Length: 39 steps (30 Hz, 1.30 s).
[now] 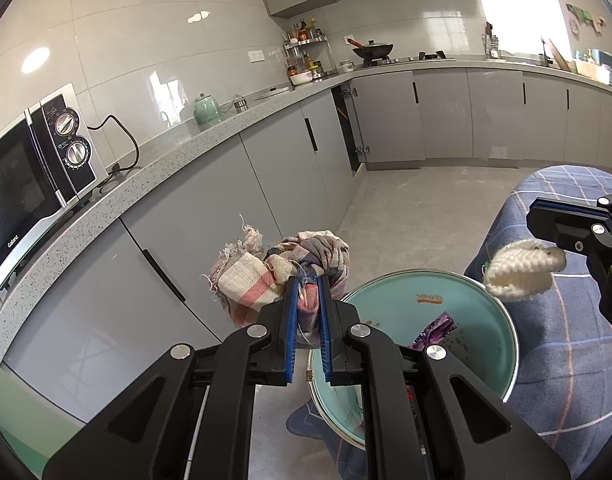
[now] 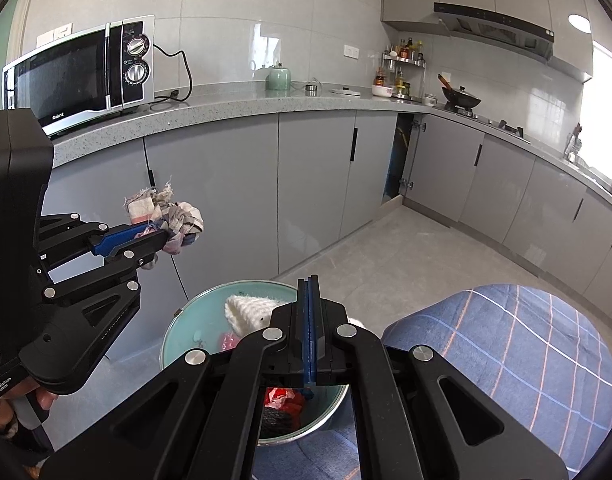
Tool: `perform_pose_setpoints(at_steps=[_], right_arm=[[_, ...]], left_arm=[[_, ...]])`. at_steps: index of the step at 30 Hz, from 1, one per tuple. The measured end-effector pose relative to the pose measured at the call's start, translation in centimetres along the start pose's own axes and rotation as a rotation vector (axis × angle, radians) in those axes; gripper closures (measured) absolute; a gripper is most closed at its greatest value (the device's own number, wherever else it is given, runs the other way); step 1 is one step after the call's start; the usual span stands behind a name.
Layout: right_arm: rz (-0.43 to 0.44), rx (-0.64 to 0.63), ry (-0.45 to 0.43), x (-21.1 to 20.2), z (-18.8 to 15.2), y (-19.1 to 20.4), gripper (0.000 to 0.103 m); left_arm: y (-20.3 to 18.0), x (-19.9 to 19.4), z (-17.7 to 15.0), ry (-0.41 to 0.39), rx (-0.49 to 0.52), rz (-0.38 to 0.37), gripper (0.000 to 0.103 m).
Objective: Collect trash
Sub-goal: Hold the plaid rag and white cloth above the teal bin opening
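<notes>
Rags first: your left gripper (image 1: 307, 296) is pinching a bundled plaid cloth rag (image 1: 282, 270), its blue pads (image 1: 291, 320) pressing into the fabric from both sides. The frayed bundle is sticking out ahead of the fingertips and is hanging in the air just beyond and to the left of the teal bucket (image 1: 502, 320), which is sitting below and to the right of that gripper.

Your right gripper (image 2: 311, 300) is showing its pads pressed together in its own view, and the white knitted piece (image 2: 248, 312) is lying just to the left of its fingertips, over the bucket's opening. From the left wrist camera, that knitted piece (image 1: 522, 274) is hanging at the tip of your right gripper (image 1: 554, 236), above the bucket's far rim; the exact pinch point is hidden, but the piece is dangling from the fingertips.

Inside the bucket, a purple wrapper (image 1: 434, 330) is lying against the wall, and red crumpled scraps (image 2: 284, 400) are resting at the bottom beneath your right gripper. A blue plaid fabric surface (image 2: 526, 352) is spreading to the right of the bucket.
</notes>
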State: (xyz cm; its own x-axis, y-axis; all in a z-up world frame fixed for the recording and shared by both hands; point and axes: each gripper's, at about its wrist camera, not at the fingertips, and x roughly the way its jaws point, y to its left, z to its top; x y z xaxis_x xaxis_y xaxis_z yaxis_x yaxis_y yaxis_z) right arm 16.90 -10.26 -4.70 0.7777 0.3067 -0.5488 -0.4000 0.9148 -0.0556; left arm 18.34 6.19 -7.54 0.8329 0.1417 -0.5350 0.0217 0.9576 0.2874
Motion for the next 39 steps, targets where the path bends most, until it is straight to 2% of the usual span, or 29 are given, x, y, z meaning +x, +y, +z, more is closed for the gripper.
perform_pose_setpoints(at_steps=[5,12,25,39], right_arm=[[0.002,-0.003,0.003,0.3,0.0,0.1,0.102],[0.004,-0.003,0.011,0.7,-0.3,0.3,0.102],[0.008,0.0,0.021,1.5,-0.7,0.5,0.102],[0.012,0.008,0.028,2.5,-0.7,0.4,0.102]], left_arm=[[-0.1,0.0,0.0,-0.002,0.006,0.0,0.093],[-0.3,0.0,0.0,-0.017,0.035,0.057,0.093],[-1.0,0.3,-0.1,-0.013,0.061,0.117,0.093],[-0.8,0.8,-0.1,0.003,0.047,0.092,0.093]])
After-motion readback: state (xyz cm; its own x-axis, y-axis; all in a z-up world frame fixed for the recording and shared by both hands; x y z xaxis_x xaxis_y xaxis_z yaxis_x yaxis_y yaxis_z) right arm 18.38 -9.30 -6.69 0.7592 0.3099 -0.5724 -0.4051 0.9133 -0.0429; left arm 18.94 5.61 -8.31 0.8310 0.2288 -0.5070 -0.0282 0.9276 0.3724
